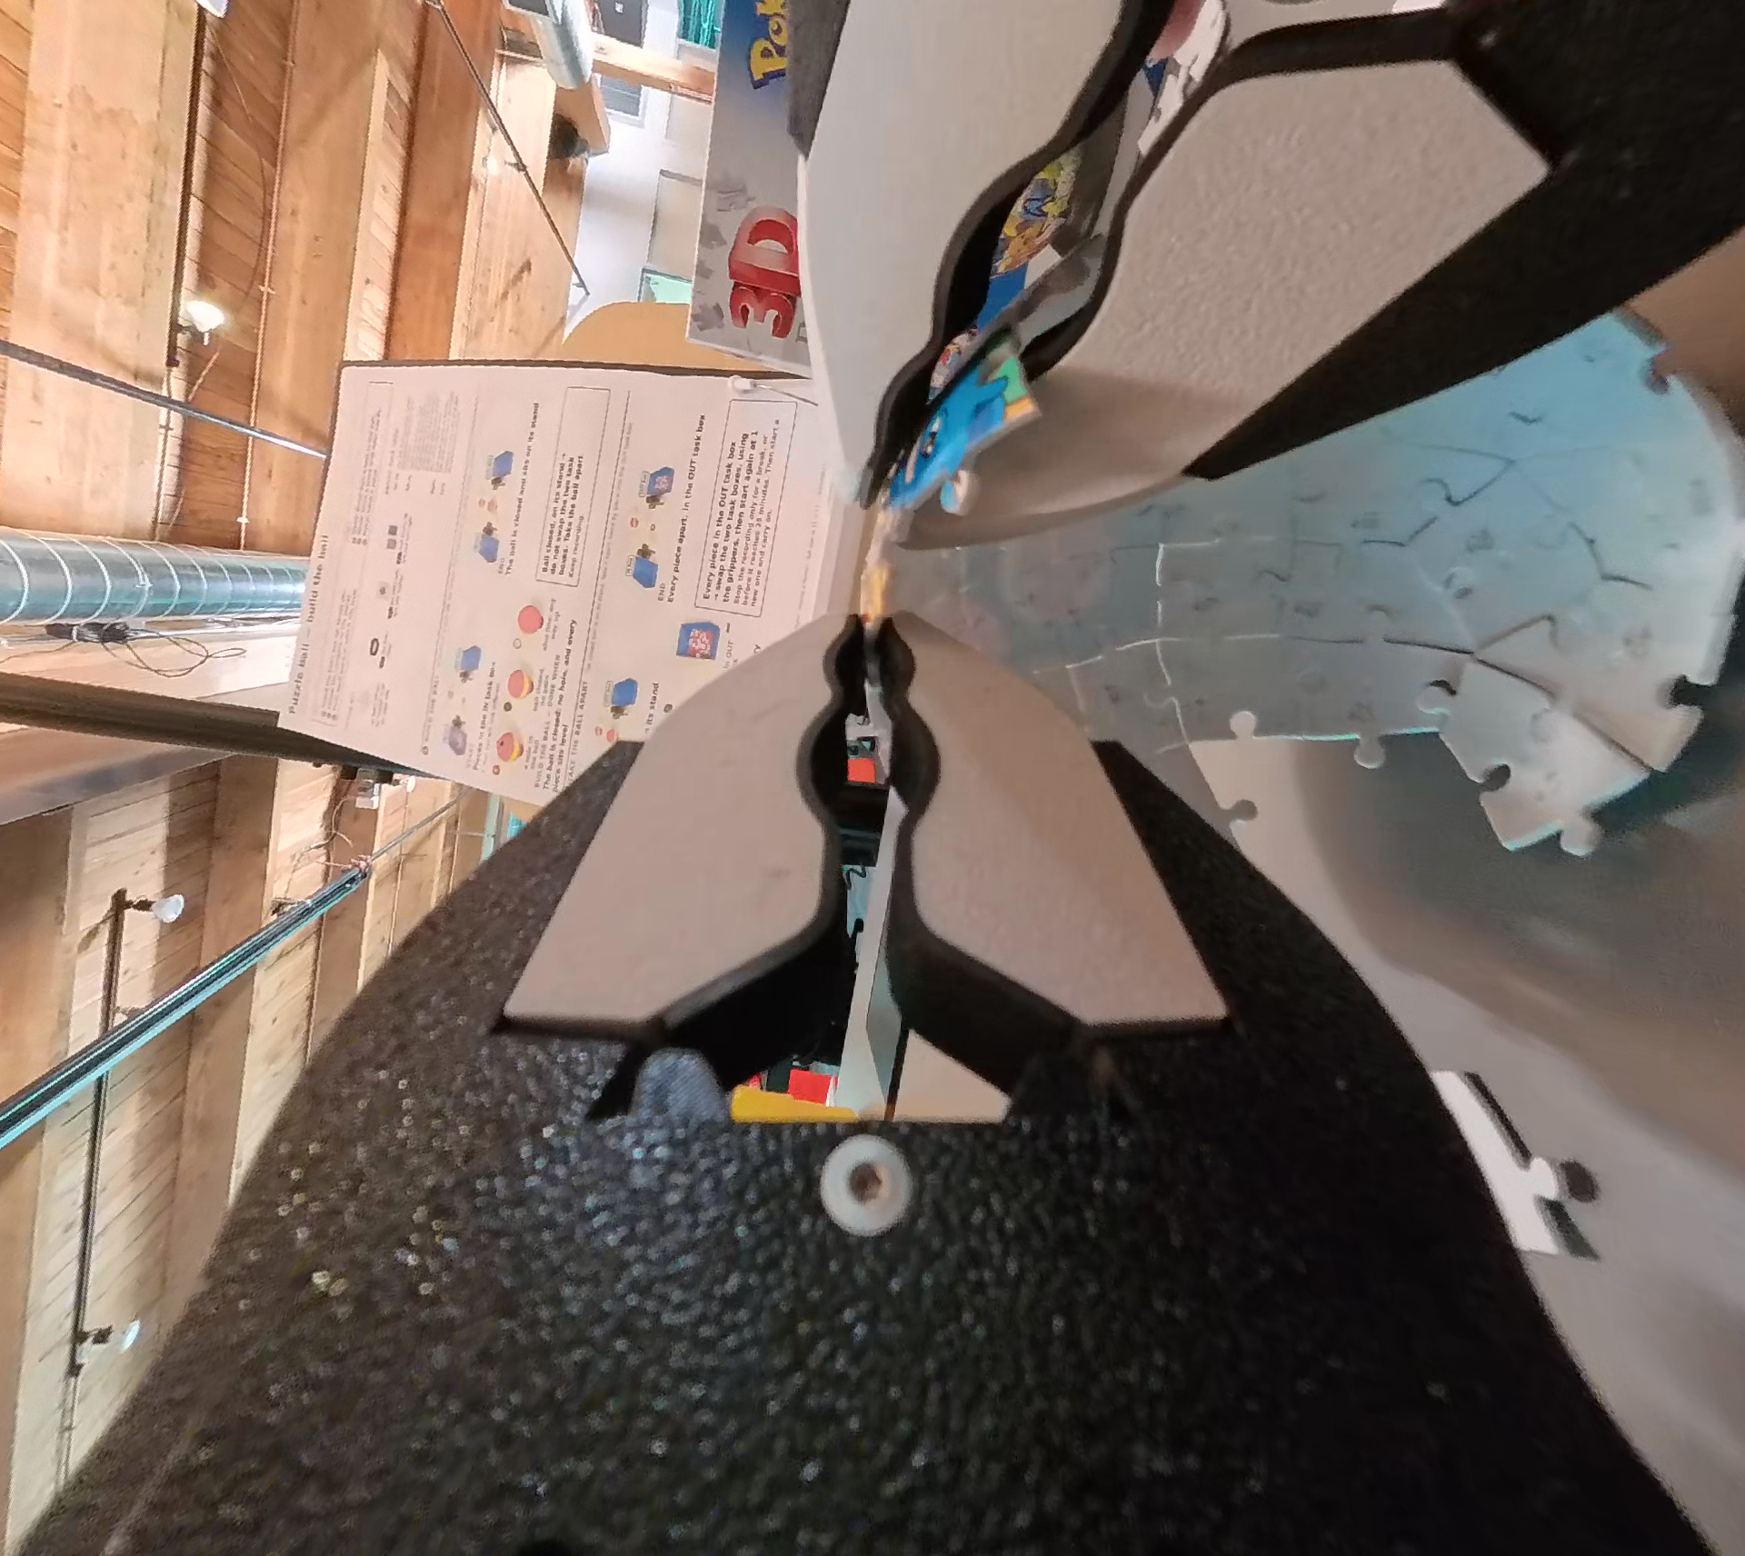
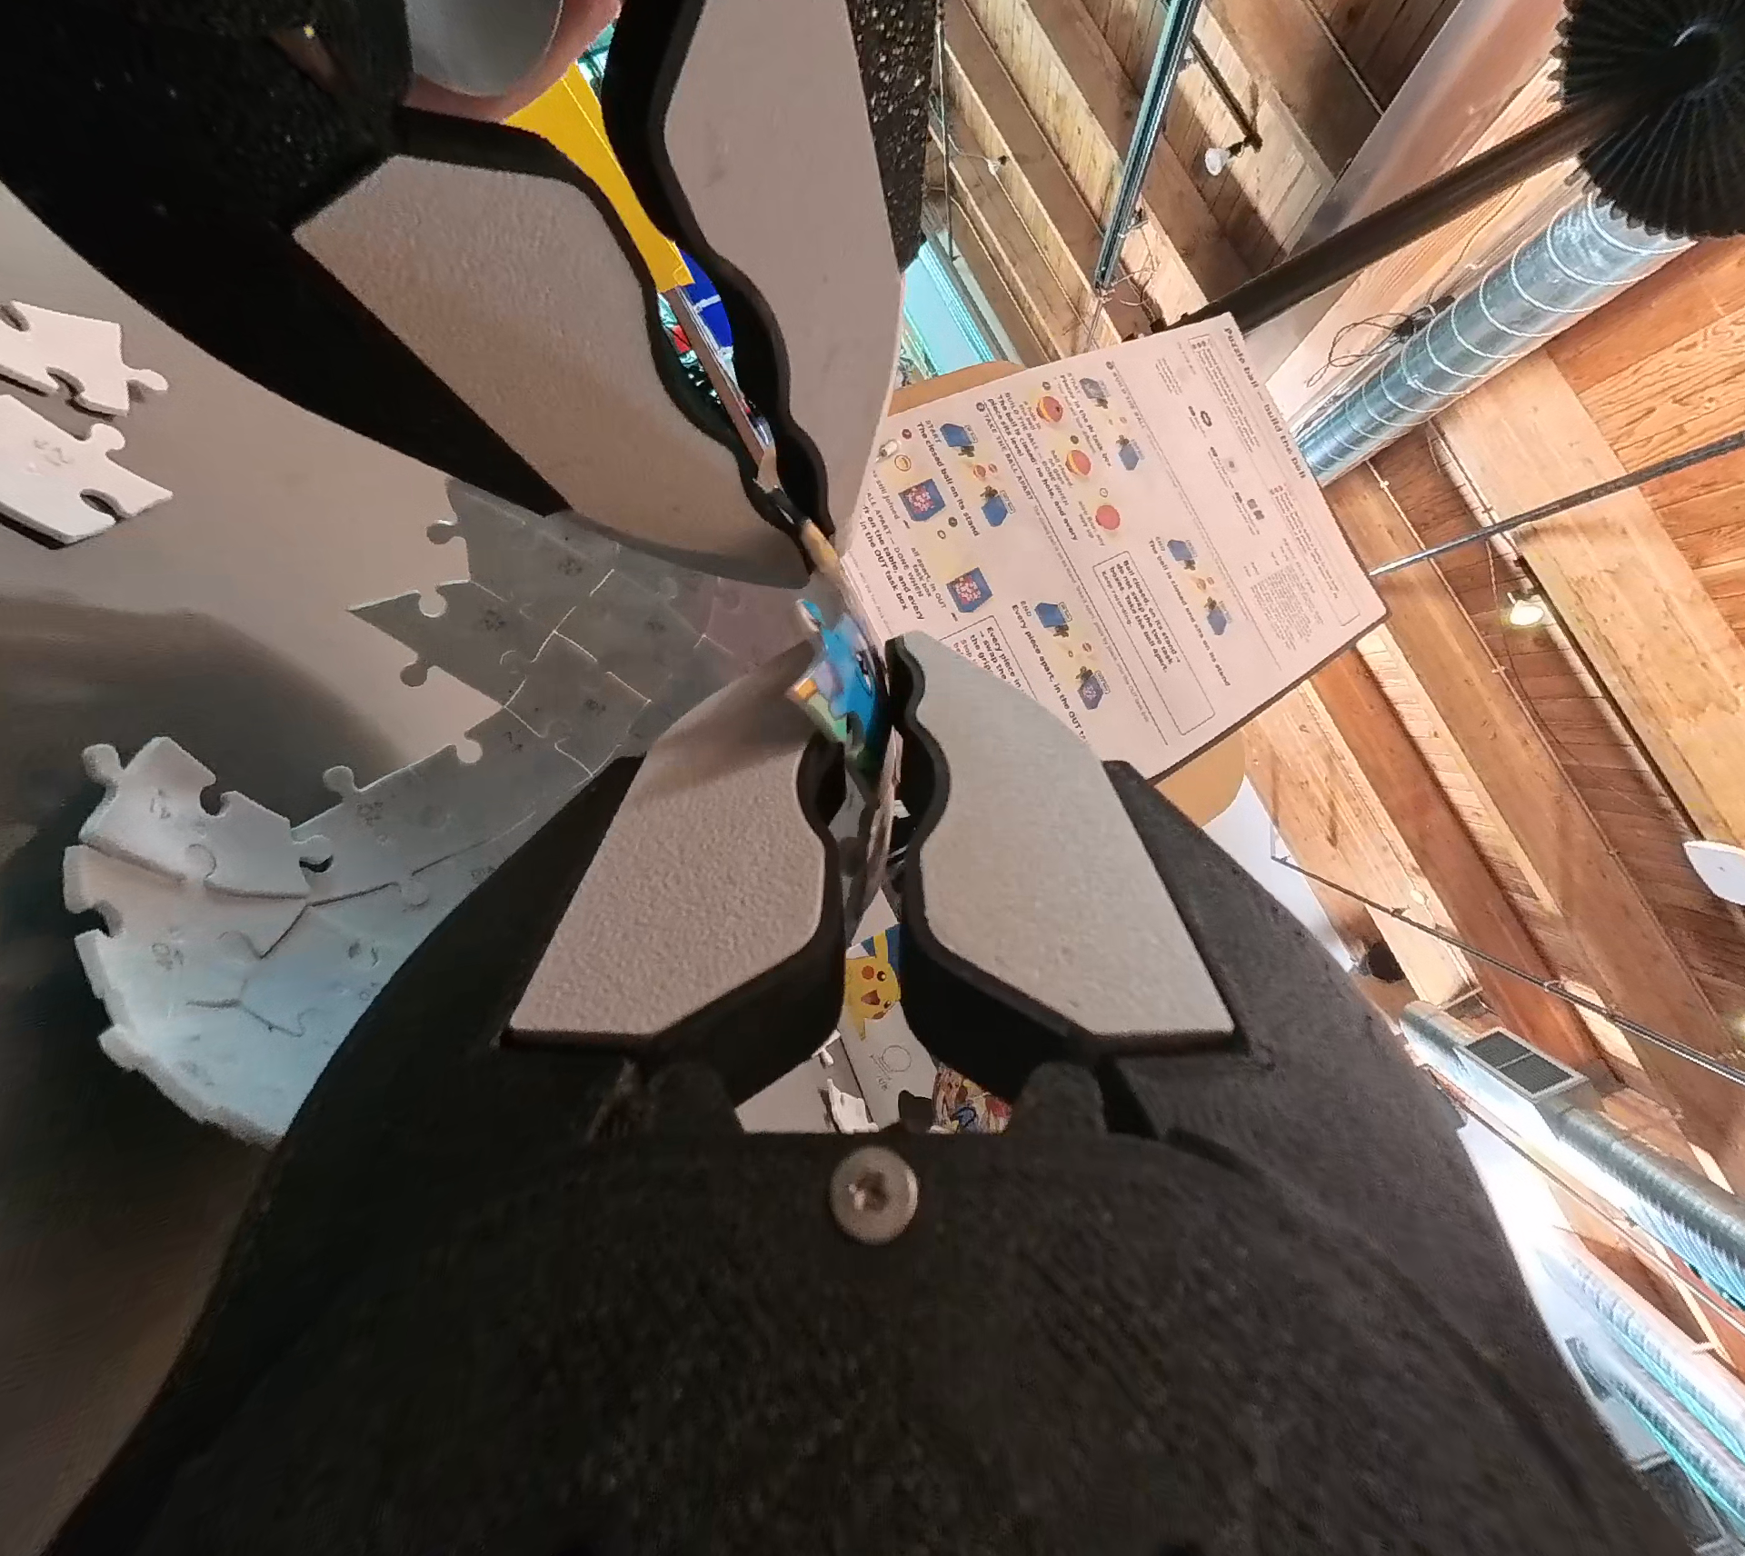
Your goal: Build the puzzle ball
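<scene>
Puzzle ball shell (image 1: 1416,566) is curving beside both claws; we are pinching its edge with our left claw (image 1: 871,642), our right claw (image 2: 864,699) clamping a blue piece (image 2: 845,675).

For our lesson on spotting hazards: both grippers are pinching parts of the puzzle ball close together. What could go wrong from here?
1. The right gripper pinches the blue piece only near one edge, so it might twist or slip out.
2. The left gripper grips the curved shell at its thin rim; pushing could pop joined pieces apart.
3. The fingertips nearly meet, so they may collide.
</scene>
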{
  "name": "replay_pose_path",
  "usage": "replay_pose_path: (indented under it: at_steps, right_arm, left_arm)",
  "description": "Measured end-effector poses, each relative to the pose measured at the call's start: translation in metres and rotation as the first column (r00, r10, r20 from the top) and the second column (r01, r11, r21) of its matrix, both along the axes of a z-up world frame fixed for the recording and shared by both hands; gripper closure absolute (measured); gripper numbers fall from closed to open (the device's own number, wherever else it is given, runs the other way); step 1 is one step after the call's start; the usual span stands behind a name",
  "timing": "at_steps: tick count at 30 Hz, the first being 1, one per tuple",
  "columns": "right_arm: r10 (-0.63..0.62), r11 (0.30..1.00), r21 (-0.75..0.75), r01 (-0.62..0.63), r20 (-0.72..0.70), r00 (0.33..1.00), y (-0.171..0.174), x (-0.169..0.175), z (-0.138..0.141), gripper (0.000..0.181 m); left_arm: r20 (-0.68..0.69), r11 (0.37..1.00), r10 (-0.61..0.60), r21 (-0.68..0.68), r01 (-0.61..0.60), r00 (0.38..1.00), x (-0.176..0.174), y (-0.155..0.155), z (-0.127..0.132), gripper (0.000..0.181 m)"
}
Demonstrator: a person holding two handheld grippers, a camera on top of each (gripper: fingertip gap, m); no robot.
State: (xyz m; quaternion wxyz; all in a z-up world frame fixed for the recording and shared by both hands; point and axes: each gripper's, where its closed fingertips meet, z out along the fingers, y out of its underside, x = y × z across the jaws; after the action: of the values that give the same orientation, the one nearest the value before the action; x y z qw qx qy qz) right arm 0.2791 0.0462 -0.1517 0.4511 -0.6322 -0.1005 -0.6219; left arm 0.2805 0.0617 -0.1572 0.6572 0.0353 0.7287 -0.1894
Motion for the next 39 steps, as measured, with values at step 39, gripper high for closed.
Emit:
replay_pose_path:
  at_steps: [39]
  right_arm:
    - [0.016,0.995,0.095,-0.004,-0.118,0.993,-0.021,-0.007,-0.003,0.154]
  left_arm:
    - [0.044,0.999,0.039,-0.017,-0.038,0.998,0.007,0.002,0.0,0.179]
